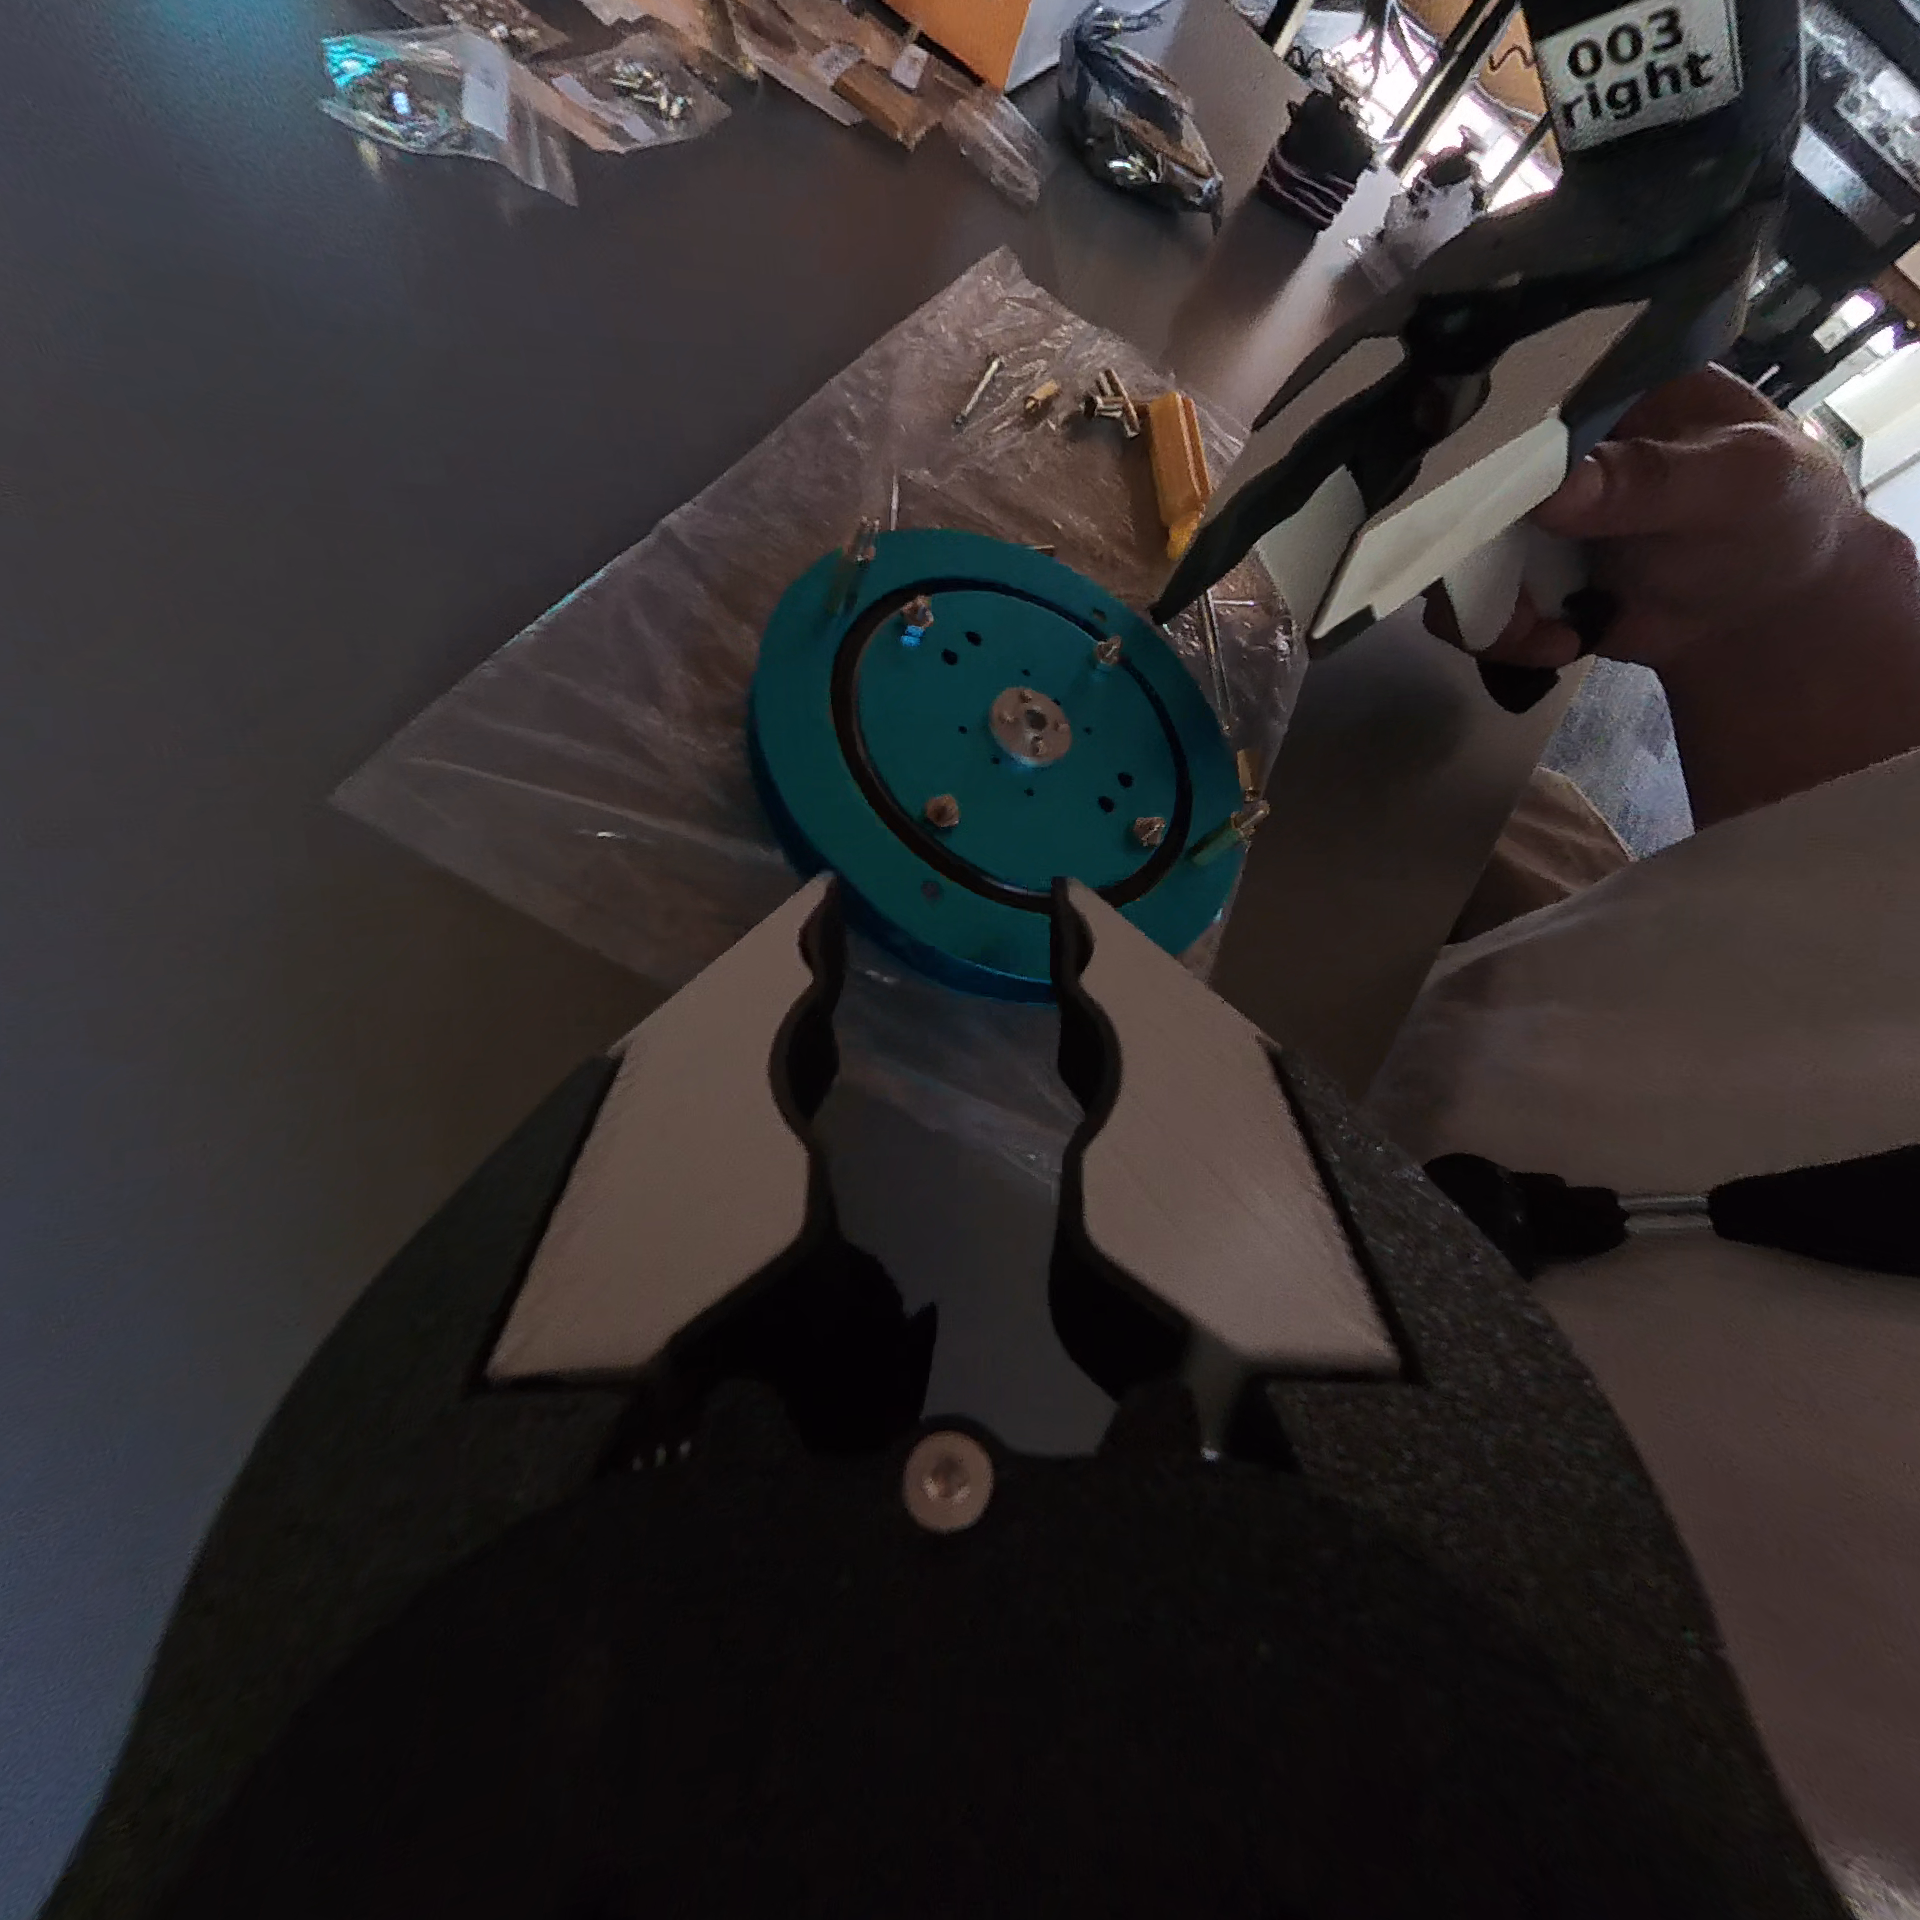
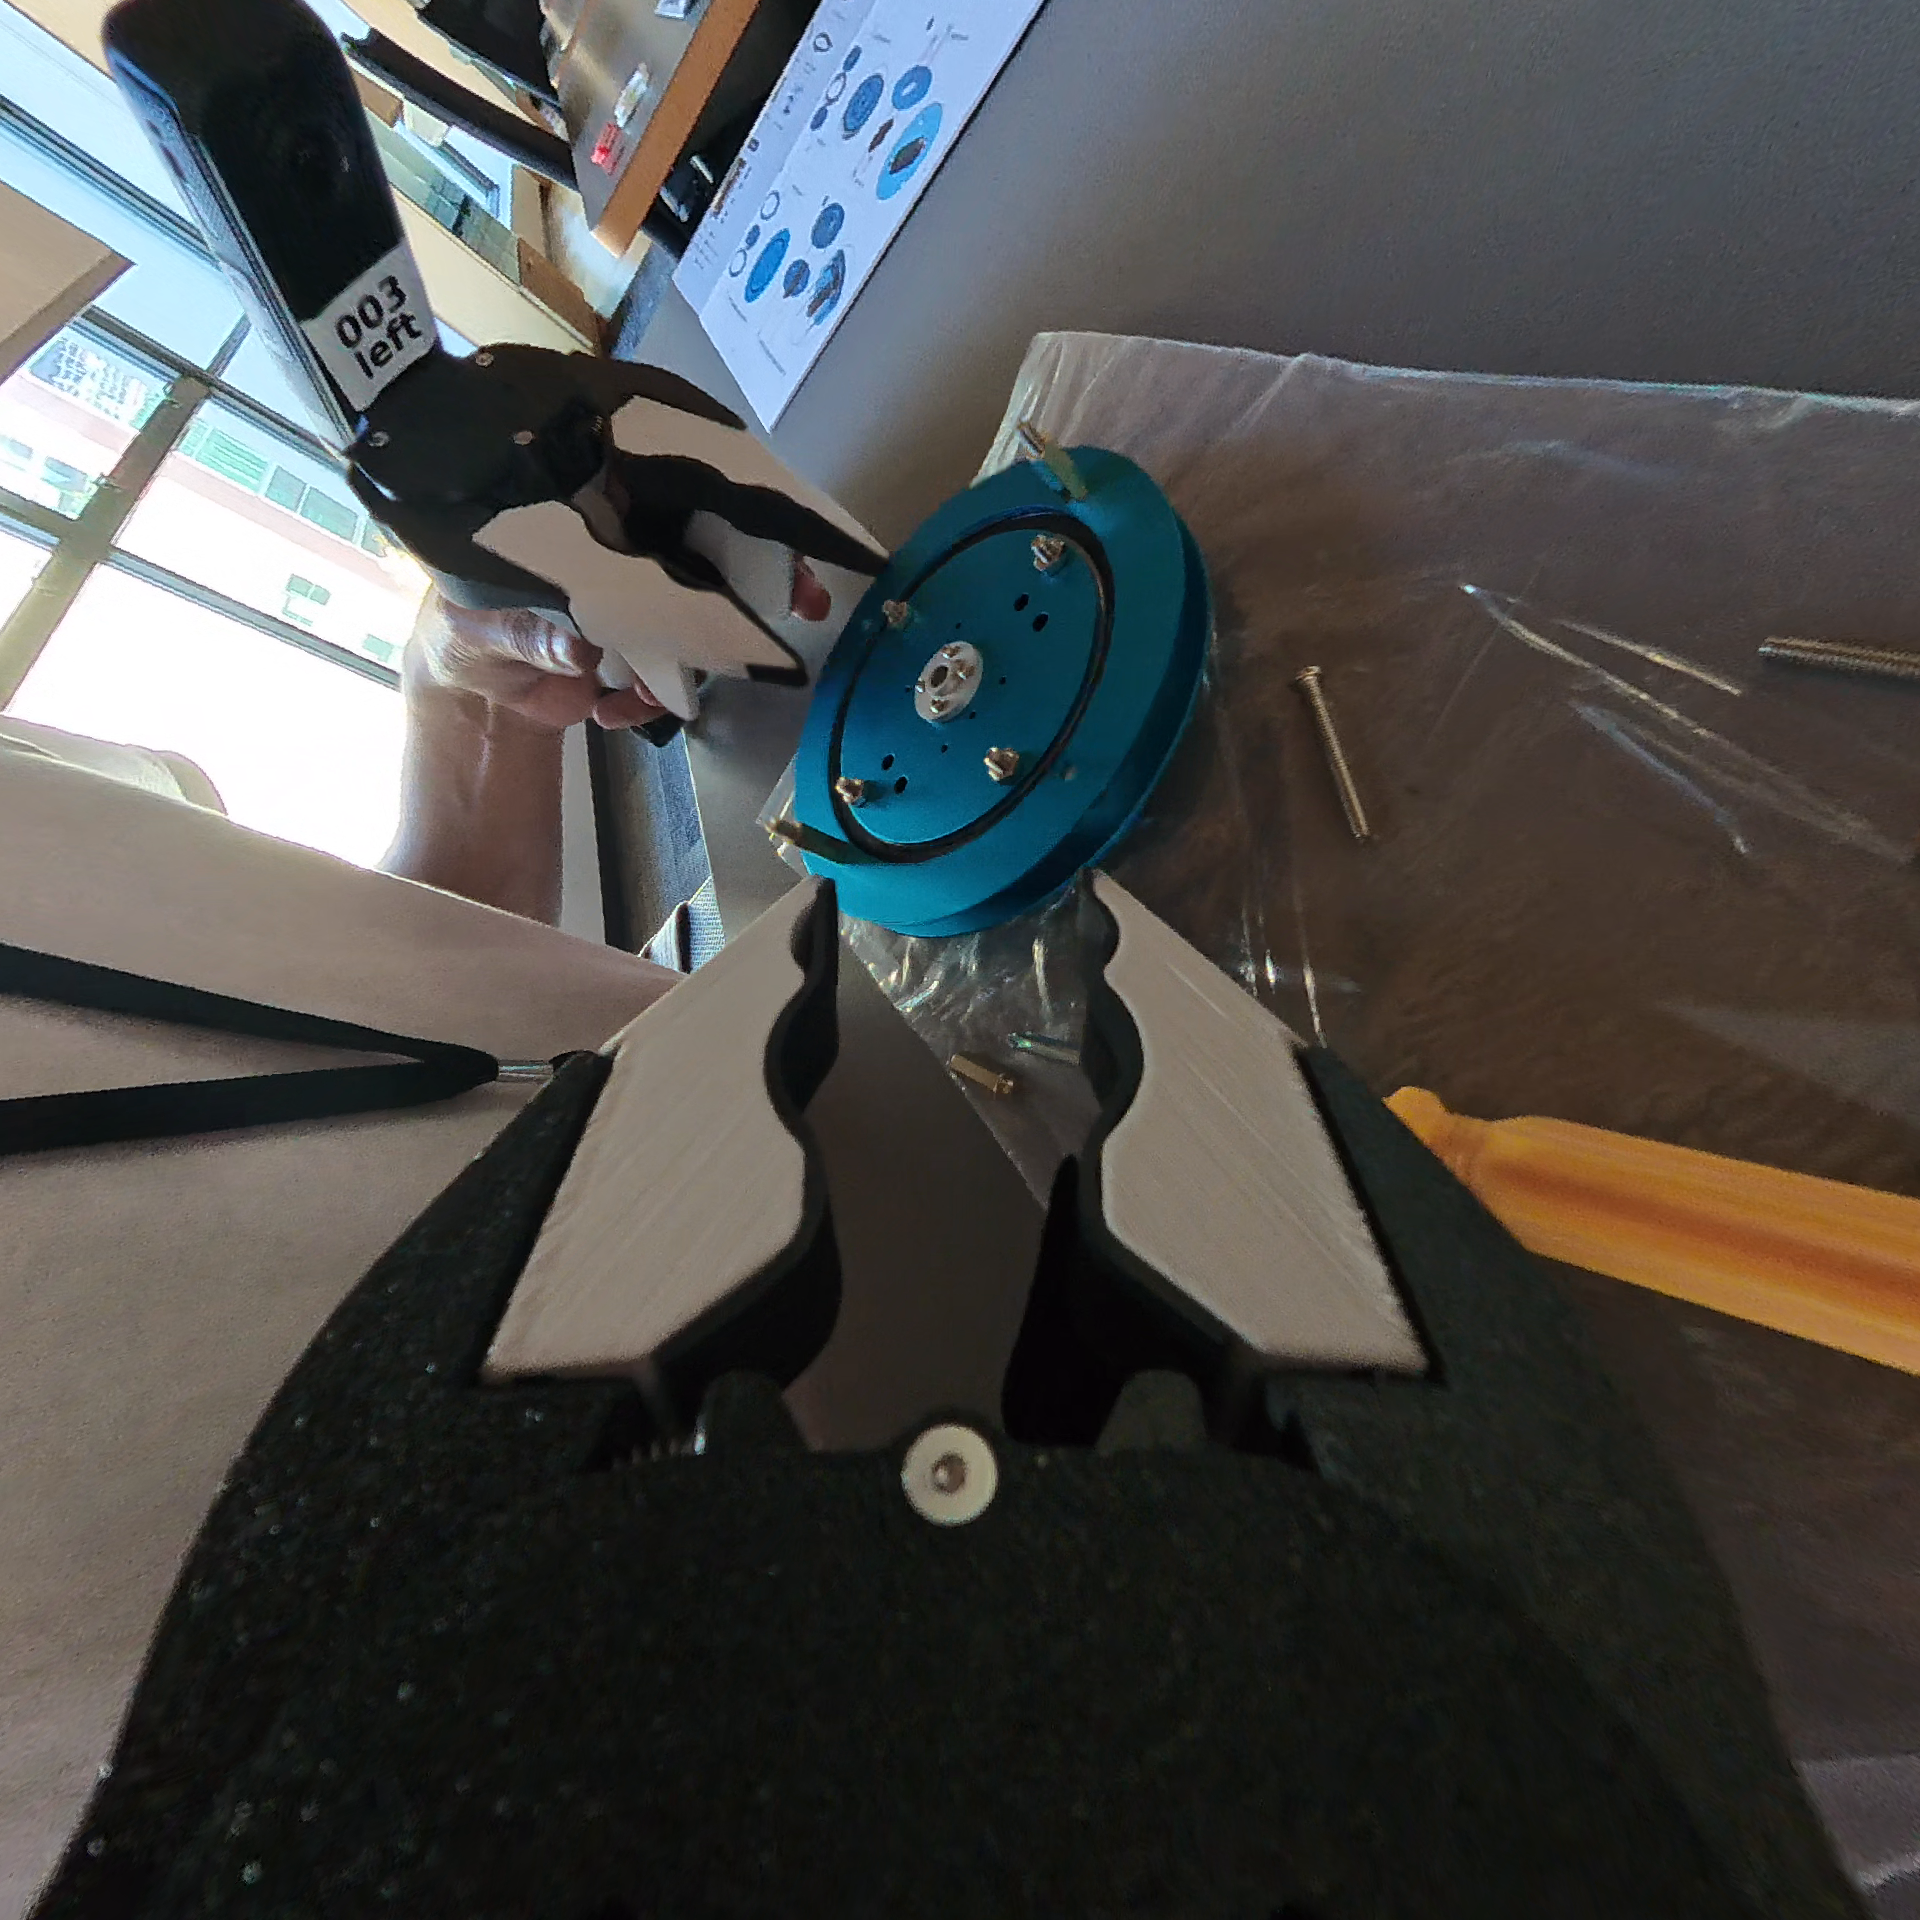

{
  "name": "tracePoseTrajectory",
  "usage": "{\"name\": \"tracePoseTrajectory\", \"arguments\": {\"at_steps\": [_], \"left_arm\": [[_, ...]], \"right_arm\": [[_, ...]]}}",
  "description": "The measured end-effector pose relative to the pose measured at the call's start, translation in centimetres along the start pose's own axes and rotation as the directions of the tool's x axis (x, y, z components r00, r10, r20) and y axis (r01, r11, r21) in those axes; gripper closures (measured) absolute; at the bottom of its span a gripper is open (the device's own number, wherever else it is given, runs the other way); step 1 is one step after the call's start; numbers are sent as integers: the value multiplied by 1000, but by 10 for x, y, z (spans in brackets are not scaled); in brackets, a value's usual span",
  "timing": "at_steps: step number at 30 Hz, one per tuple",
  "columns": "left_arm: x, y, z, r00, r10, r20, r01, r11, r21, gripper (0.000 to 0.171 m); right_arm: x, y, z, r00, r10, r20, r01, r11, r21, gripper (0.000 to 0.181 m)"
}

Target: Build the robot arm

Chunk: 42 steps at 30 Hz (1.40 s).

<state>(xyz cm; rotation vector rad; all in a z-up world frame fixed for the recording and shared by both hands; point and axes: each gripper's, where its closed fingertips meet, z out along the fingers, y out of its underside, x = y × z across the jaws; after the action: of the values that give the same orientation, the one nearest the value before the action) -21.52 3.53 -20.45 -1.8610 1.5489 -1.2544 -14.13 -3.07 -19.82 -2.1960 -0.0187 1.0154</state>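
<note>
A blue metal disc [image 1: 1049, 623] lies on a clear plastic sheet [image 1: 582, 748]. It carries a black O-ring [image 1: 836, 717], a silver centre hub [image 1: 1023, 717] and several brass standoffs. My left gripper [image 1: 943, 899] is open and empty, its tips at the disc's near rim. My right gripper [image 2: 961, 894] is open and empty, its tips just short of the disc [image 2: 1143, 727] on the opposite side. Each gripper shows in the other view: the right [image 1: 1236, 623] is by the far rim, and the left [image 2: 842, 621] is by the left rim. Contact with the disc cannot be told.
A yellow-handled tool [image 1: 1179, 468] [image 2: 1662, 1216] and loose screws [image 2: 1333, 753] and standoffs [image 1: 1101, 400] lie on the sheet [image 2: 1558, 540]. Bags of hardware [image 1: 468, 94] sit at the far table side. A printed diagram sheet [image 2: 852, 177] lies beyond the disc. A person's hands and pale sleeves are close by. The blue metal disc [image 1: 1049, 623] sits 4 cm or so from the ends of my right fingers. It turns up in the right wrist view [image 2: 1049, 696] as well.
</note>
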Motion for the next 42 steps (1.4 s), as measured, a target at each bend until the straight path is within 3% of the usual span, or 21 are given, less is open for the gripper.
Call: {"name": "tracePoseTrajectory", "arguments": {"at_steps": [6,10,14,19,23,26,42], "left_arm": [[-18,2,-11,989,8,147,-7,1000,-7,131],[-8,6,-20,984,38,176,-45,998,37,132],[9,9,-10,981,80,175,-88,995,38,132],[-7,3,-1,976,-45,215,40,999,29,147],[-13,-6,2,982,-60,180,57,998,21,149],[-20,-8,8,984,-47,170,49,999,-5,162],[-32,-19,17,992,-3,128,8,999,-34,166]], "right_arm": [[-4,-10,-19,998,-59,11,58,994,89,142],[-9,-20,-33,991,-124,41,113,972,206,142],[6,-10,-8,991,-131,-40,133,989,71,122],[30,-26,8,989,-16,-145,24,999,49,133],[37,-35,10,991,76,-105,-72,996,50,145],[37,-29,17,991,104,-80,-105,994,-2,174],[25,-12,12,987,147,-69,-150,988,-36,177]]}}
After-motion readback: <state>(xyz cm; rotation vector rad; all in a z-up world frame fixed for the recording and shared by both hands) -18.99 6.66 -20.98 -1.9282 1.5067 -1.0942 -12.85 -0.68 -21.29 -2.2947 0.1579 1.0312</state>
